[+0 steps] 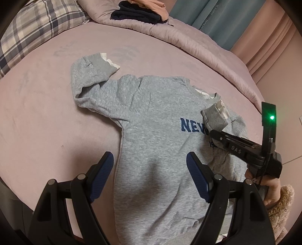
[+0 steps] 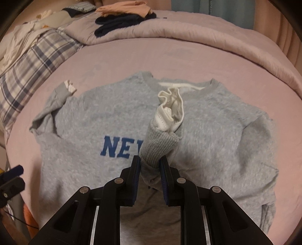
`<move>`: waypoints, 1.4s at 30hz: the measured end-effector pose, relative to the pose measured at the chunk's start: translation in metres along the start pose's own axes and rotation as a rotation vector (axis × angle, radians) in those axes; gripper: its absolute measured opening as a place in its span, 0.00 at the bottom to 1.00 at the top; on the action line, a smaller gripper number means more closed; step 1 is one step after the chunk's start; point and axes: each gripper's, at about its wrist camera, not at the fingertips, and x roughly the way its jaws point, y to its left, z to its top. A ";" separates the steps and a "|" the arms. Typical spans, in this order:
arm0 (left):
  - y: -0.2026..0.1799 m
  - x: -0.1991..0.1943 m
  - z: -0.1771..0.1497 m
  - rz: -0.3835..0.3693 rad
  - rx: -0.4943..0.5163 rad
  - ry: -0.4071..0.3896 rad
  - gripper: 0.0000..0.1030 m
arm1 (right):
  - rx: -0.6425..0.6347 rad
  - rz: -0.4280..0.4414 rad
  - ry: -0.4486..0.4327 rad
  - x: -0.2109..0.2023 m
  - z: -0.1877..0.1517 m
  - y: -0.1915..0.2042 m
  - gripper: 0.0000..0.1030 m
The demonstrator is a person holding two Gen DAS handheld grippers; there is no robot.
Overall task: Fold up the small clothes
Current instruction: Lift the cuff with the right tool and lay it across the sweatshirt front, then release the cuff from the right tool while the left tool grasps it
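Note:
A small grey sweatshirt with blue letters lies face up on the pink bed; it also shows in the right wrist view. My right gripper is shut on the grey ribbed cuff of one sleeve, with a white inner cuff sticking out, held above the chest. In the left wrist view the right gripper holds that cuff over the lettering. My left gripper is open and empty above the sweatshirt's lower body. The other sleeve lies bent at the left.
A pink bed sheet surrounds the sweatshirt. A rolled pink quilt runs along the far edge with dark and peach clothes piled on it. A plaid pillow lies far left. Curtains hang behind.

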 end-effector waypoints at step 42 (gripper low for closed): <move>-0.013 0.001 0.026 -0.015 0.015 -0.034 0.90 | 0.046 0.100 -0.060 -0.038 -0.006 -0.015 0.67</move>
